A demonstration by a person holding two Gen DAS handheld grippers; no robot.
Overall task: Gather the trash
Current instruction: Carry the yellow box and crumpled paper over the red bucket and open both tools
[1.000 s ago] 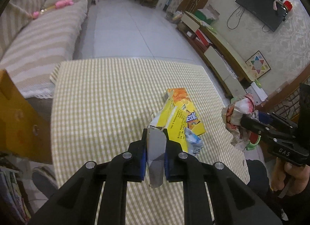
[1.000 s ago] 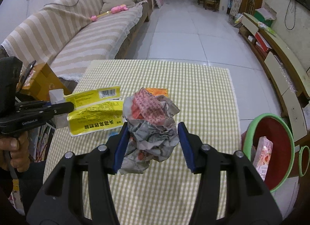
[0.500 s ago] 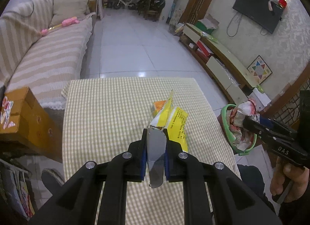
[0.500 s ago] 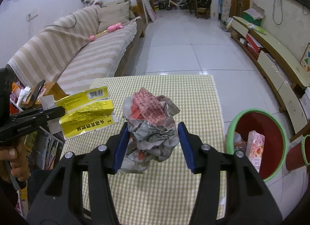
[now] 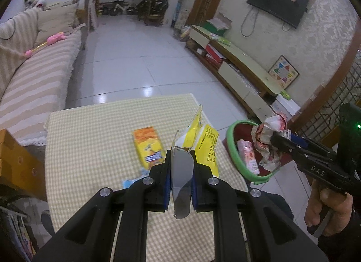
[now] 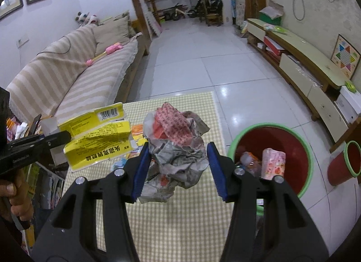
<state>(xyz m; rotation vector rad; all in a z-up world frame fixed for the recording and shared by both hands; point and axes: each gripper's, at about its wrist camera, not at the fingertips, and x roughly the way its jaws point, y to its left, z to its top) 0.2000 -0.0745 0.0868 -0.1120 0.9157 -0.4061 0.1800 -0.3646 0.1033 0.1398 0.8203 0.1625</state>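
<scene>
My left gripper [image 5: 180, 179] is shut on a torn yellow carton [image 5: 205, 142], held above the checked table [image 5: 94, 131]; it also shows in the right wrist view [image 6: 99, 138]. My right gripper [image 6: 178, 167] is shut on a crumpled paper wad [image 6: 176, 142], held over the table's right side; in the left wrist view the wad [image 5: 268, 140] hangs above the bin. The red bin with a green rim [image 6: 291, 140] stands on the floor right of the table and holds a pink pack [image 6: 273, 162].
An orange snack pack [image 5: 149, 147] and a blue scrap [image 5: 129, 182] lie on the table. A striped sofa [image 6: 67, 81] is at the left, a low TV bench [image 6: 304, 68] at the right. A smaller red bin [image 6: 343, 162] stands at the far right.
Both grippers have risen and drawn back from the table with their loads. The red bin has come further into both views, and the orange pack is now uncovered.
</scene>
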